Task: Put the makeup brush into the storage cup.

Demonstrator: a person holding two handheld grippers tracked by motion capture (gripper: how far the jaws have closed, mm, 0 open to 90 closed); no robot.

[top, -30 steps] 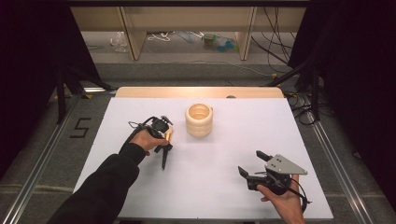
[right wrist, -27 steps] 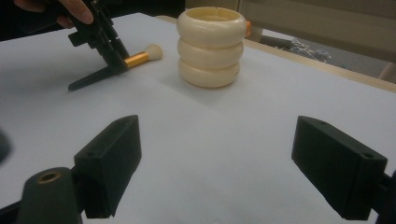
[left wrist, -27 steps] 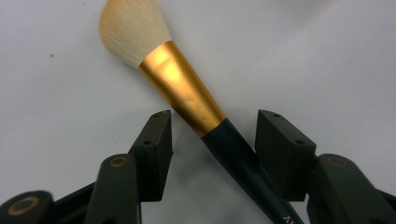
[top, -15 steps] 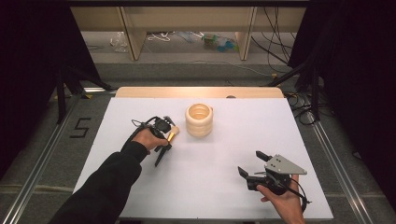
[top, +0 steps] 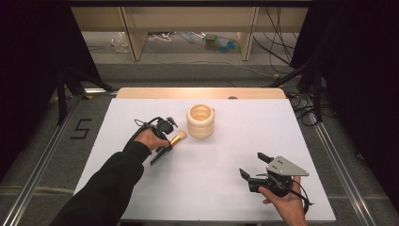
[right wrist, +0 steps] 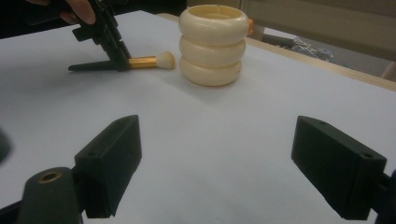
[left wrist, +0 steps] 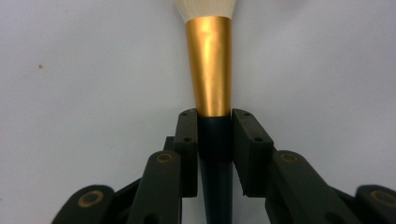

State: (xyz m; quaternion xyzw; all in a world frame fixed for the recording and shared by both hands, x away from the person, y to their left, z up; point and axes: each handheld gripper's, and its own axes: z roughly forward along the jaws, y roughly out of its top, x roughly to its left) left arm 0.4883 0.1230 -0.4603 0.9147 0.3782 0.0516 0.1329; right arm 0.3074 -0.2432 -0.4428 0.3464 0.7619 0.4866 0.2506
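Observation:
A makeup brush with a black handle, gold ferrule and cream bristles lies nearly level, low over the white table. My left gripper is shut on its black handle just behind the ferrule, as the left gripper view shows close up. The bristles point at a cream ribbed holder standing just to the right, a small gap away. In the right gripper view the brush and holder sit far ahead. My right gripper stands open and holds nothing near the front right.
The table's wooden far edge runs behind the holder. Metal rails flank the table on both sides. Cables and shelving legs lie on the floor beyond. White tabletop stretches between the two grippers.
The left gripper has swung the brush from pointing down toward me to a slant, its bristles now toward the holder. The right gripper has stayed put.

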